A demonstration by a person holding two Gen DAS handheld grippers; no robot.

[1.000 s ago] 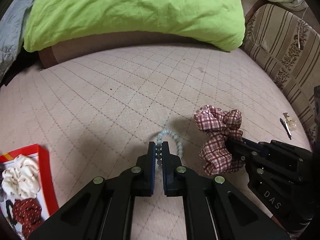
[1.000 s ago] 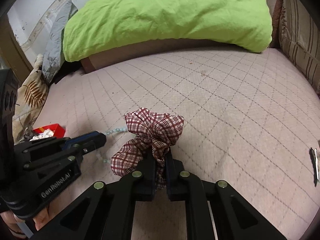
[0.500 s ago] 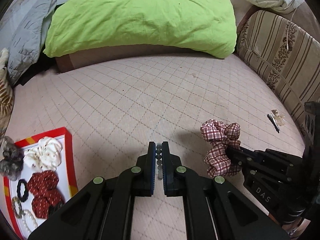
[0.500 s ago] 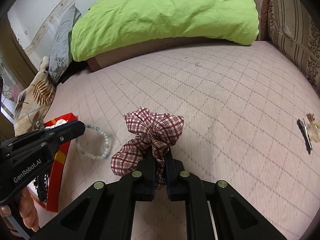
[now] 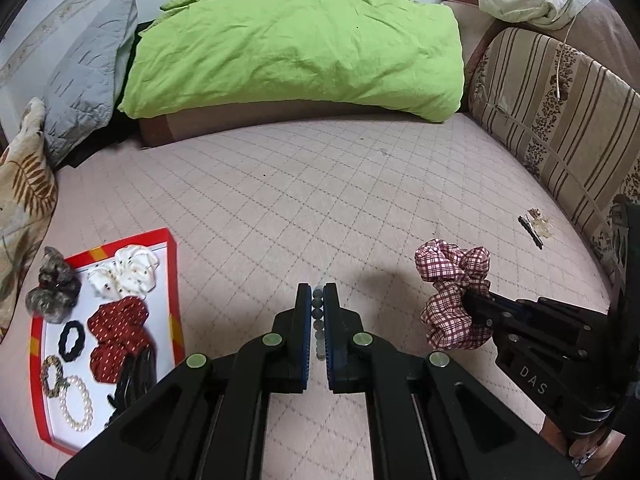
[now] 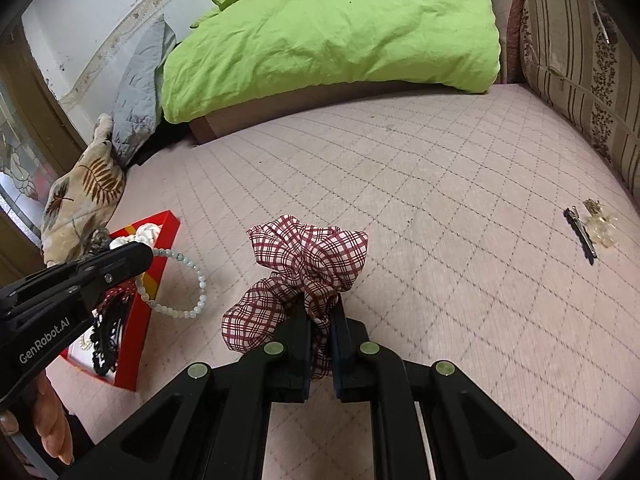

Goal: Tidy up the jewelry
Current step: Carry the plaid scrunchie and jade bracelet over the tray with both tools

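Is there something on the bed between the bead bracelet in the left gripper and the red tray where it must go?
Nothing visible blocks it. The bead bracelet hangs from the left gripper just beside the red tray, with only bare mattress below. The tray already holds scrunchies, but white floor still shows.

quilted mattress (image 5: 304, 184), red tray (image 5: 175, 268), hair clip (image 5: 531, 232), green duvet (image 5: 296, 44)

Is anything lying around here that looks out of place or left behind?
Yes. A black hair clip and a small clear, gold-trimmed trinket lie loose on the mattress near the striped cushion, far from the red tray where the other accessories are gathered. A grey scrunchie also straddles the tray's edge.
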